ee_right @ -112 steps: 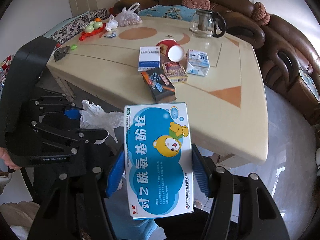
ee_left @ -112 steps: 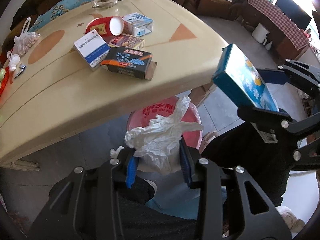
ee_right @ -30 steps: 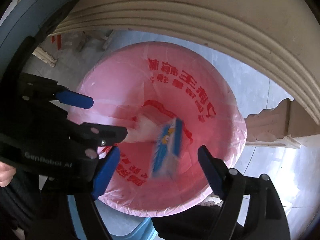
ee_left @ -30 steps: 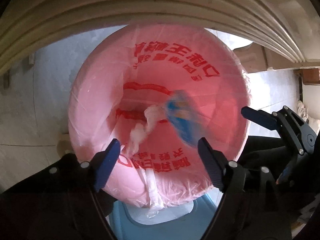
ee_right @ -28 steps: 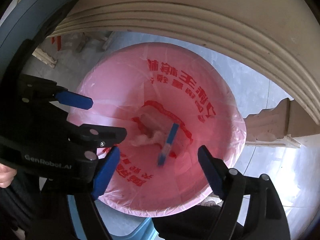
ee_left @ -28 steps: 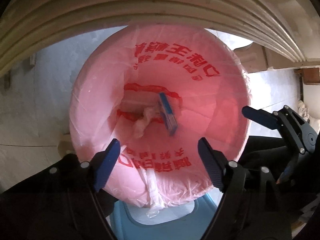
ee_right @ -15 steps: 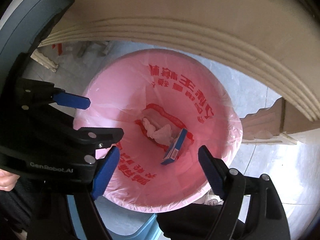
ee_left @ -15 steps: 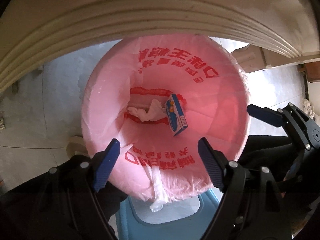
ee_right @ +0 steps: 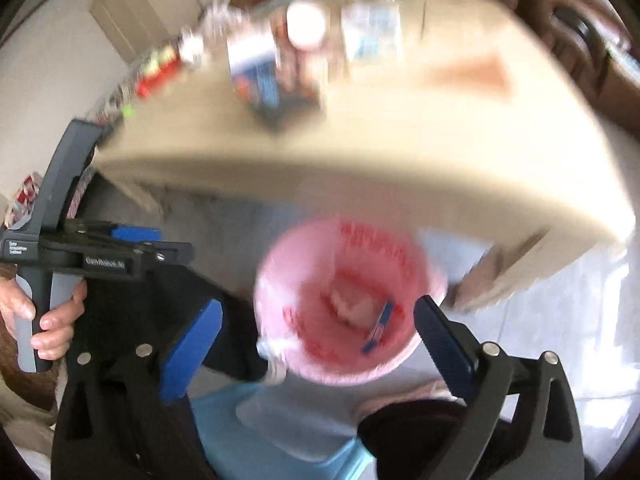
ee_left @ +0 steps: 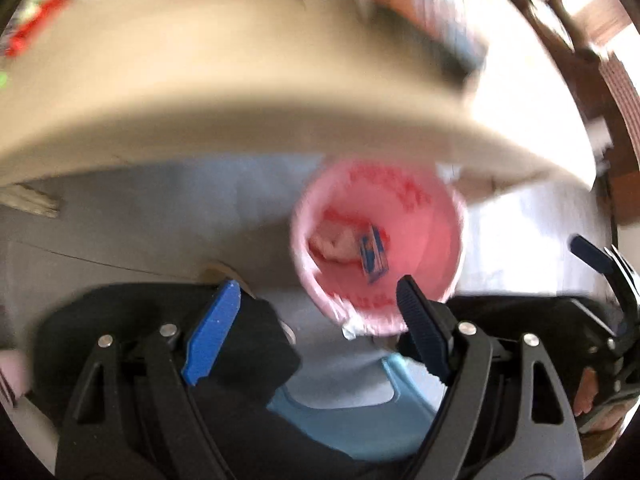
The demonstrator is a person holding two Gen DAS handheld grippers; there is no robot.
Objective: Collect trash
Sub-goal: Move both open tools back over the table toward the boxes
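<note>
The pink-lined trash bin (ee_left: 436, 216) (ee_right: 296, 268) stands on the floor under the table's edge. A blue medicine box (ee_left: 374, 254) (ee_right: 380, 326) and a crumpled white tissue (ee_left: 332, 242) (ee_right: 354, 306) lie at its bottom. My left gripper (ee_left: 318, 292) is open above the bin's near rim, with nothing between its fingers. My right gripper (ee_right: 318, 308) is also above the bin, its jaws opening wide and empty. Both views are blurred by motion. Several boxes (ee_right: 256, 68) and a red cup (ee_right: 306, 26) lie on the cream table (ee_left: 240, 100) (ee_right: 420, 152).
A pale blue plastic seat (ee_left: 360, 400) (ee_right: 280, 420) sits just below the bin. A hand (ee_right: 52, 320) holds the left gripper's handle at the left. The right gripper's blue fingertip (ee_left: 592, 252) shows at the right edge. Brown sofas stand behind the table.
Both grippers have risen away from the bin, which now looks much smaller, and the tabletop has come into view. The box and tissue fell and settled at the bin's bottom.
</note>
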